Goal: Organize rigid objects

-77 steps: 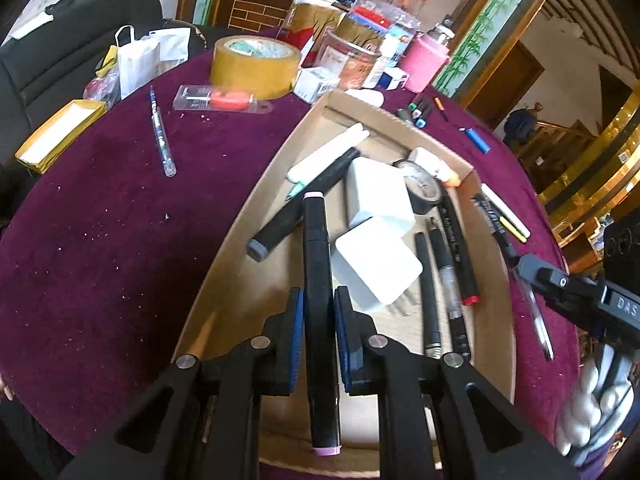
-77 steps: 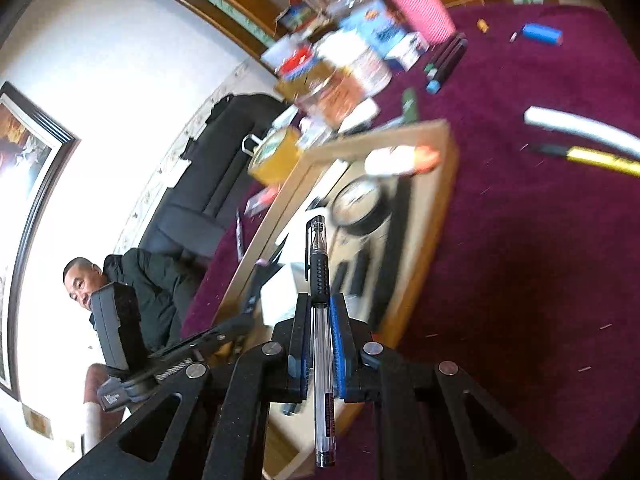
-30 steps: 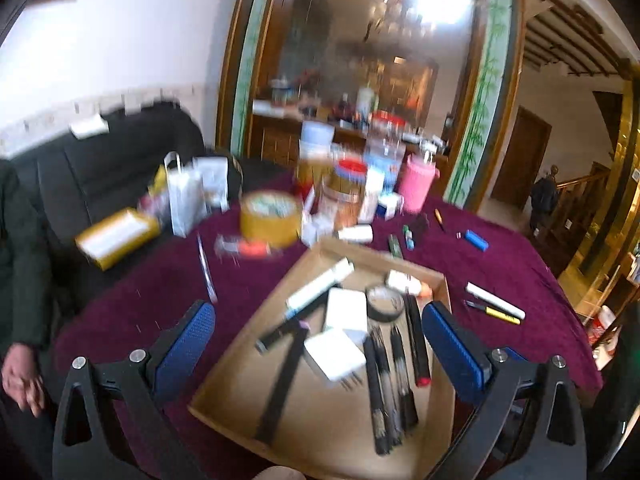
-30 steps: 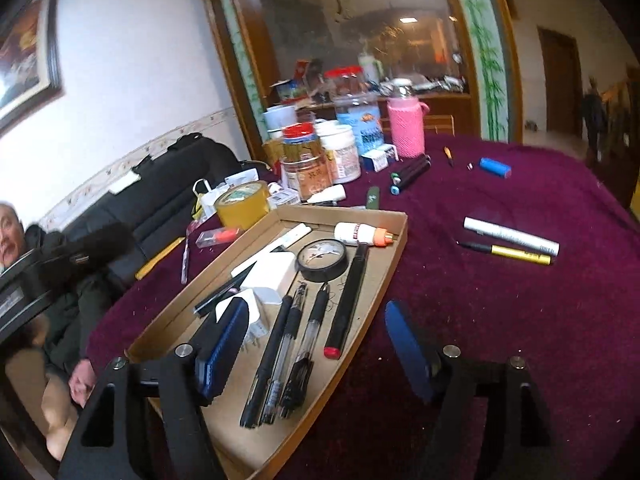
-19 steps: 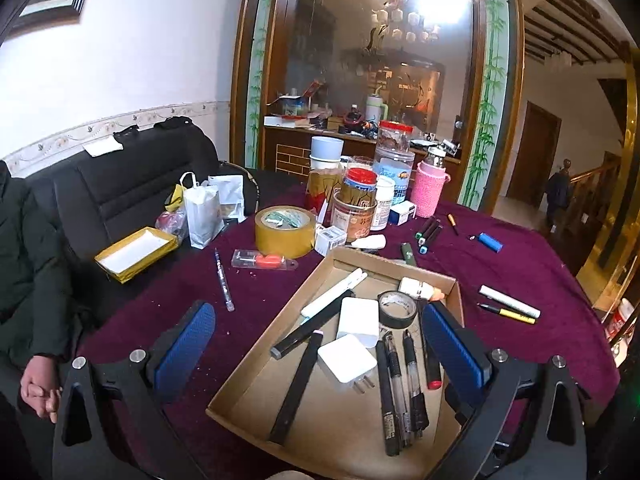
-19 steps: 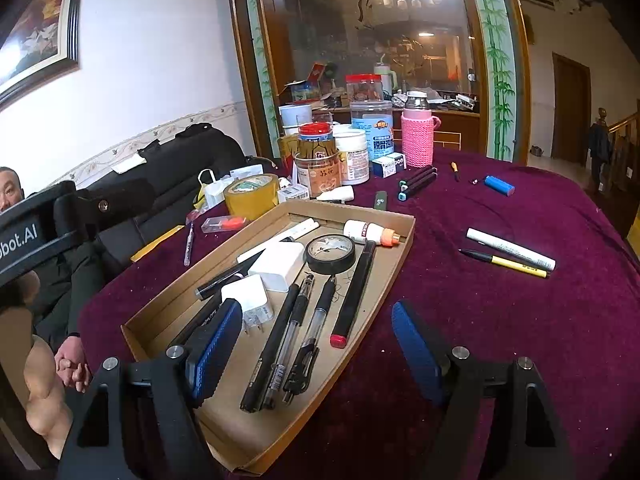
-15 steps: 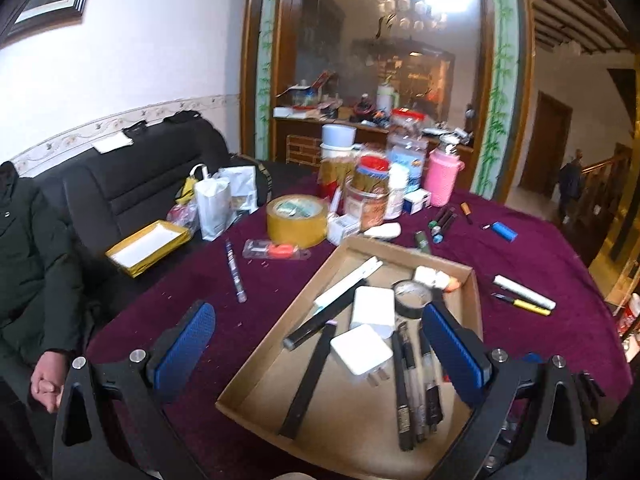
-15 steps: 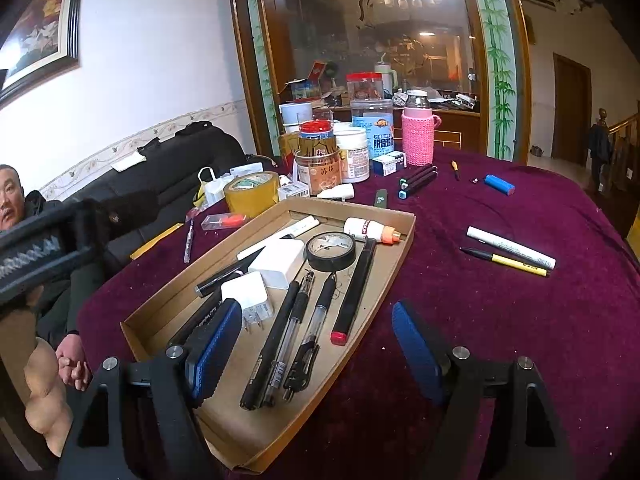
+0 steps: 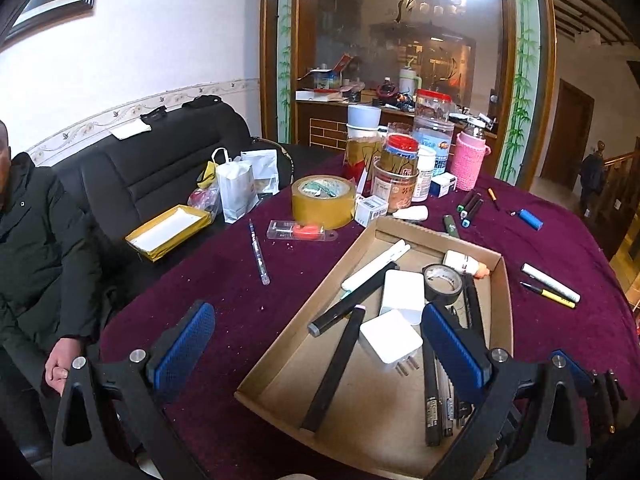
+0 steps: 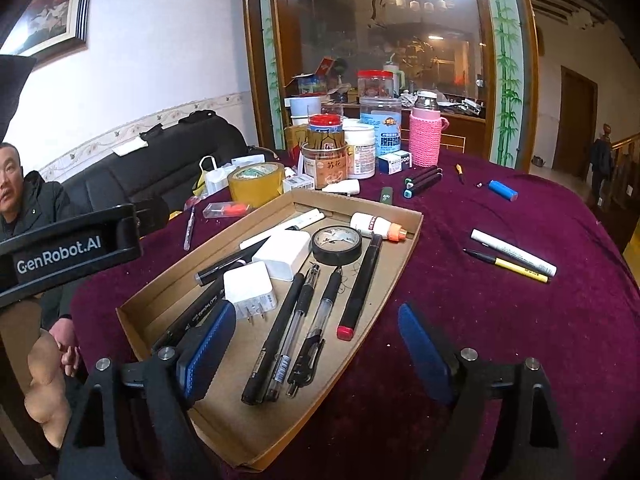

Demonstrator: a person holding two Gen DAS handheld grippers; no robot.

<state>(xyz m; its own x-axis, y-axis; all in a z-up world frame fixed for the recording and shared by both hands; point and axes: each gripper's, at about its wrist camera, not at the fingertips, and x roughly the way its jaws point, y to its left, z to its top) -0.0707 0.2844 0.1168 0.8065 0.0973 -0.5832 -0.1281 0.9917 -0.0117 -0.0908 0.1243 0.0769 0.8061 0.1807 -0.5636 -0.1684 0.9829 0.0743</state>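
- left gripper (image 9: 316, 336) up above the table, jaws wide, nothing between them; right gripper (image 10: 312, 344) the same, jaws wide and empty, hanging over the near end of the tray (image 10: 412, 232).
- the tray's already busy: two chargers (image 10: 250, 286), a tape ring (image 10: 337, 245), a glue bottle (image 10: 376, 224) and a row of pens (image 10: 276, 336) lying side by side.
- right under the right jaws those pens touch one another. dip in there and i'd judge a pad nudges a neighbour and the row rolls out of line.
- the black marker (image 9: 334, 368) on the left side lies loose on the tray floor, near the charger prongs. a careless pass could skew it.
- still outside, on the right: a white marker (image 10: 514, 253) and a yellow pen (image 10: 508, 266), just beside each other. close the jaws there and both may come up, or one squirts away on the cloth.
- further back: two markers (image 10: 424, 181), a blue lighter (image 10: 503, 190), and a small pen (image 10: 460, 172), all near the jars (image 10: 326, 152). a long reach risks clipping a jar, and those stand close together.
- left side: a clear pen (image 9: 259, 258) alone on the table (image 9: 224, 280), and a blister pack (image 9: 300, 233) by the big tape roll (image 9: 323, 202). round and thin, that pen probably rolls if pinched off-centre.
- both grippers sit close at the near edge. sending both to the tray at once risks a bump.
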